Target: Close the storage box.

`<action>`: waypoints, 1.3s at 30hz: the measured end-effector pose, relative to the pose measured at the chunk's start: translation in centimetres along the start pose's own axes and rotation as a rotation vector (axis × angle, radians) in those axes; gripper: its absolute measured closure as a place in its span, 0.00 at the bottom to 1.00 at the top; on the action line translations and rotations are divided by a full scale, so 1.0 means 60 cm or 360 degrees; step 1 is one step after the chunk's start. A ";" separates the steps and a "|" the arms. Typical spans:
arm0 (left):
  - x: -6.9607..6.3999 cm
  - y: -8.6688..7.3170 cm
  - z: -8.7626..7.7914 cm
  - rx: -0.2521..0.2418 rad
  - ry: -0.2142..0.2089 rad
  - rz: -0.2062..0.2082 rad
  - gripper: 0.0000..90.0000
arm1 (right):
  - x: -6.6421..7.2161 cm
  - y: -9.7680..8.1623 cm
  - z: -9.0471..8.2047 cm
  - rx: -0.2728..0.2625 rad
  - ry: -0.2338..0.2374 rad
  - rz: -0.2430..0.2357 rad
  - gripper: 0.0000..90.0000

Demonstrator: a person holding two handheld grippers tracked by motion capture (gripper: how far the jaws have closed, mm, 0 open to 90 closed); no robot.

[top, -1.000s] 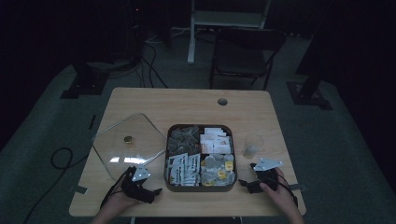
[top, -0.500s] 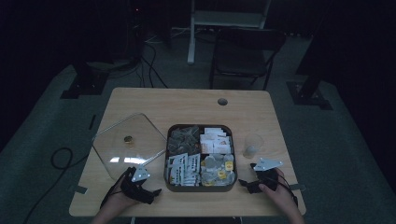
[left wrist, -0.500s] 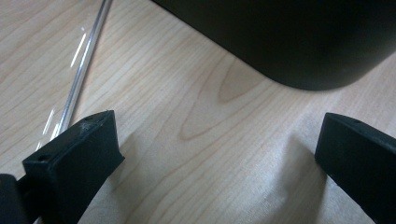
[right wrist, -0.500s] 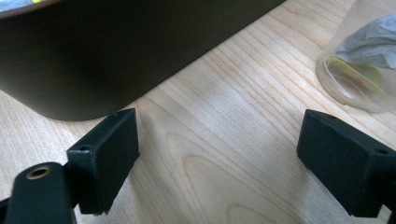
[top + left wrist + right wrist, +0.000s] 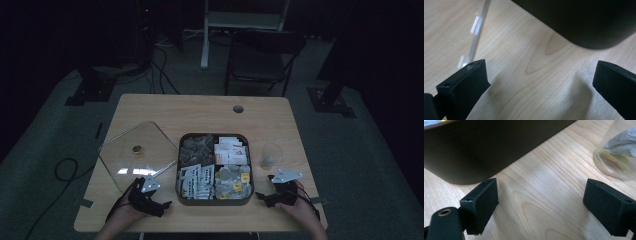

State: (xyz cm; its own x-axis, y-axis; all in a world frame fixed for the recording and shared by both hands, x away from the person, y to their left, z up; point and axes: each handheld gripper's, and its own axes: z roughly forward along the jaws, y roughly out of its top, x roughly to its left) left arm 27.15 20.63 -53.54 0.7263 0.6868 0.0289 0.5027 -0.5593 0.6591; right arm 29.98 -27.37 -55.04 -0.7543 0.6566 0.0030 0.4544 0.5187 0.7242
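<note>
I rest both hands low at the table's [image 5: 200,107] near edge, my left gripper [image 5: 159,206] and right gripper [image 5: 264,196] each gaping empty either side of the dark 4-part tray [image 5: 180,165], beside the clear cup [image 5: 270,155].

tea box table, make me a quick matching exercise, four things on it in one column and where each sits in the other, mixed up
Things
1. clear lid
2. plastic cup
3. left gripper
4. dark tea box

Places
A. right of the box, with something crumpled inside it
B. middle of the table, split into four compartments of packets
C. near edge of the table, in front of the lid, jaws open over bare wood
D. flat on the table, left of the box

Pairs: 1-D, 2-A, 3-C, 4-B
</note>
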 end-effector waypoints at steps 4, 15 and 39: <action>0.010 0.004 -0.009 -0.0039 0.0048 -0.0046 0.01 | 0.000 0.000 0.000 0.0000 0.0000 0.0000 0.14; 0.047 0.011 -0.034 -0.0144 0.0229 -0.0190 0.02 | 0.000 0.000 0.000 0.0000 0.0000 0.0001 0.14; 0.143 0.014 -0.010 -0.0236 0.0438 -0.0494 0.02 | 0.000 0.000 0.000 0.0000 -0.0001 0.0000 0.14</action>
State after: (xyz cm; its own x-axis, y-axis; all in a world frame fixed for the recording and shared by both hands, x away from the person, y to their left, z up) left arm 33.55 26.32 -52.30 0.3897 0.9209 -0.0016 0.5898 -0.2482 0.7684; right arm 29.98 -27.37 -55.04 -0.7540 0.6569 0.0029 0.4546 0.5186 0.7242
